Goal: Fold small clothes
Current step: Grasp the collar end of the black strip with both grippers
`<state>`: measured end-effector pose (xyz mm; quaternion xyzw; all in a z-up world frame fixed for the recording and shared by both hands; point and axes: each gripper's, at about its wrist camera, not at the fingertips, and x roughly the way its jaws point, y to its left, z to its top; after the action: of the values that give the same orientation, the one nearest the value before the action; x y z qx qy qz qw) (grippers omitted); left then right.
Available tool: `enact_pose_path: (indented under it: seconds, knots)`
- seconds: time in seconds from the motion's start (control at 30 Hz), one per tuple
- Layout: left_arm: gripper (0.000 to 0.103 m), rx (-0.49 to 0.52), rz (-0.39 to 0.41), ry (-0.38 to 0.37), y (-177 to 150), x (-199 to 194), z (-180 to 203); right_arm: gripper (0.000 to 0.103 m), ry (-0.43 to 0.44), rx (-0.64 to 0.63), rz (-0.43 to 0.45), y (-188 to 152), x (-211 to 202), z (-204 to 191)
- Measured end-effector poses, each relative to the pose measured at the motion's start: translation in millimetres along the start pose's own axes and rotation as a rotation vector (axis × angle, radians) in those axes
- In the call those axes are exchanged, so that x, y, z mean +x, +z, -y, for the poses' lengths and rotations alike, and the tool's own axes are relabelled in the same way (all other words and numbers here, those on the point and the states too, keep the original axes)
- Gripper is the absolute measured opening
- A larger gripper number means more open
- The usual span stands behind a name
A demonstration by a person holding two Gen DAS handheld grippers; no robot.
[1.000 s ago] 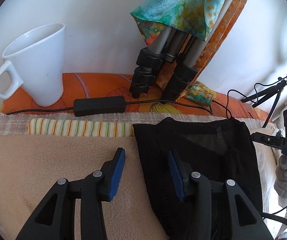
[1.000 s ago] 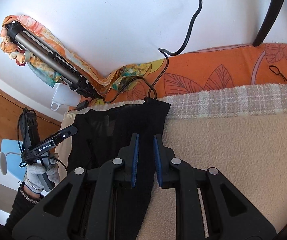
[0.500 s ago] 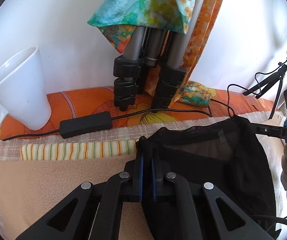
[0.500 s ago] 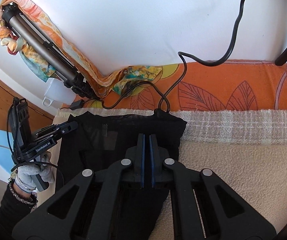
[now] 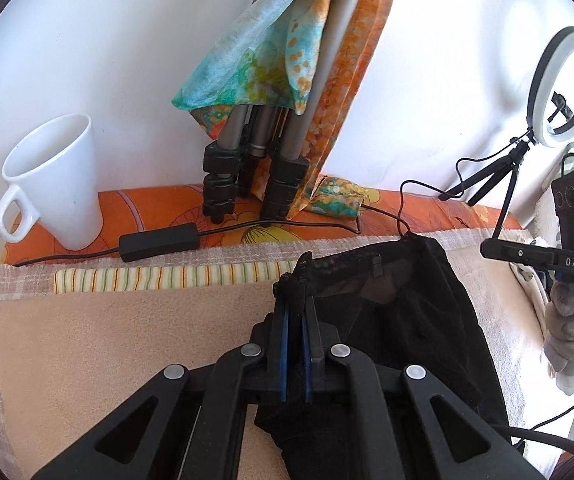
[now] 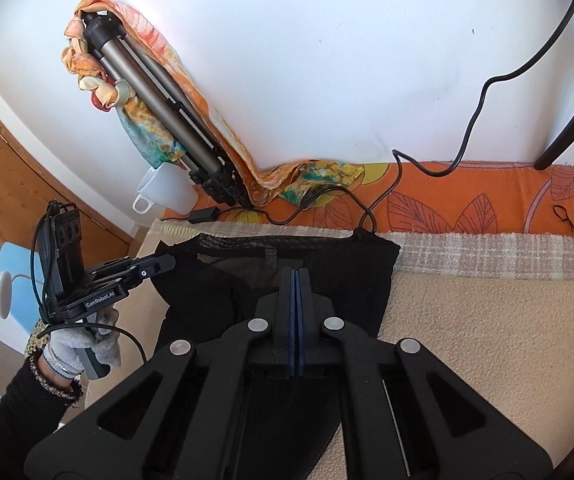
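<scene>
White wall backed a surface [image 5: 87, 340] spread with a beige blanket over an orange leaf-print cloth. On the blanket lay a black garment [image 5: 415, 320]. The left gripper [image 5: 295, 312] had its fingers pinched on the garment's upper left corner, a bunch of black fabric between them. The right gripper [image 6: 295, 280] had its fingers pressed together over the garment's middle, near the waistband; whether fabric sat between them could not be told. Beyond stood a white mug [image 5: 59, 184], a scarf-draped tripod [image 5: 259, 128] and a ring light [image 5: 567, 84].
</scene>
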<state>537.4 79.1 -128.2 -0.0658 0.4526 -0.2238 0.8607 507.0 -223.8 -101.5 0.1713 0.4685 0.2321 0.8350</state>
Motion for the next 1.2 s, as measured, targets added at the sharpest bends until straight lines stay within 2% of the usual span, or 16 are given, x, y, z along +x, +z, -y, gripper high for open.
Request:
enact_pose_path:
  seconds: [0.03, 0.07, 0.1, 0.13, 0.2, 0.4, 0.5, 0.53, 0.57, 0.63, 0.77, 0.83, 0.87, 0.9, 0.97, 1.2]
  knots:
    - [0.002, -0.019, 0.0, 0.009, 0.9, 1.6, -4.3, 0.003, -0.053, 0.007, -0.001, 1.2, 2.4, 2.0]
    - [0.002, -0.04, 0.006, 0.014, 2.3, 1.4, -9.1, 0.009, -0.093, 0.017, -0.008, 1.1, 0.5, 7.4]
    - [0.002, -0.061, 0.009, 0.01, 3.9, 2.8, -13.3, 0.021, -0.113, 0.037, -0.011, 3.0, 3.3, 13.5]
    - [0.002, -0.077, 0.01, 0.009, 5.2, 3.7, -17.6, 0.026, -0.119, 0.058, -0.009, 4.3, 5.5, 20.5]
    - [0.002, -0.079, 0.005, 0.028, 8.0, 7.3, -23.9, 0.026, -0.08, 0.099, -0.026, 6.1, 12.9, 37.7]
    - [0.002, -0.043, -0.024, 0.04, 16.2, 28.4, -26.6, 0.026, -0.022, 0.17, -0.058, 12.1, 45.1, 67.7]
    - [0.002, -0.041, -0.025, 0.036, 15.5, 35.6, -27.0, 0.026, 0.015, 0.164, -0.037, 14.1, 49.7, 68.7]
    - [0.002, -0.042, -0.027, 0.035, 14.6, 37.1, -26.7, 0.021, 0.018, 0.157, -0.034, 15.1, 51.2, 68.0]
    - [0.002, -0.044, -0.028, 0.032, 14.0, 39.2, -26.5, 0.004, 0.014, 0.145, -0.043, 15.7, 52.9, 66.5]
    - [0.002, -0.051, -0.026, 0.025, 13.9, 41.4, -25.2, 0.003, -0.021, 0.116, -0.044, 16.3, 53.5, 61.8]
    - [0.002, -0.033, -0.02, 0.033, 14.0, 38.8, -21.5, 0.003, -0.002, 0.107, -0.015, 13.4, 40.5, 56.2]
    - [0.002, -0.022, -0.021, 0.043, 13.8, 35.8, -21.5, 0.003, -0.047, 0.115, -0.016, 11.6, 34.5, 57.5]
    - [0.002, -0.02, -0.022, 0.045, 13.9, 35.1, -21.7, 0.01, -0.068, 0.127, -0.025, 10.8, 32.5, 60.6]
    - [0.002, -0.02, -0.023, 0.047, 14.0, 34.6, -22.2, 0.025, -0.071, 0.142, -0.032, 9.2, 29.9, 66.6]
    - [0.002, -0.023, -0.022, 0.044, 14.5, 35.8, -21.8, 0.04, -0.025, 0.173, -0.048, 7.4, 30.1, 74.3]
    - [0.002, -0.021, -0.029, 0.046, 13.3, 38.7, -23.8, 0.04, 0.054, 0.163, -0.028, 12.3, 54.1, 69.7]
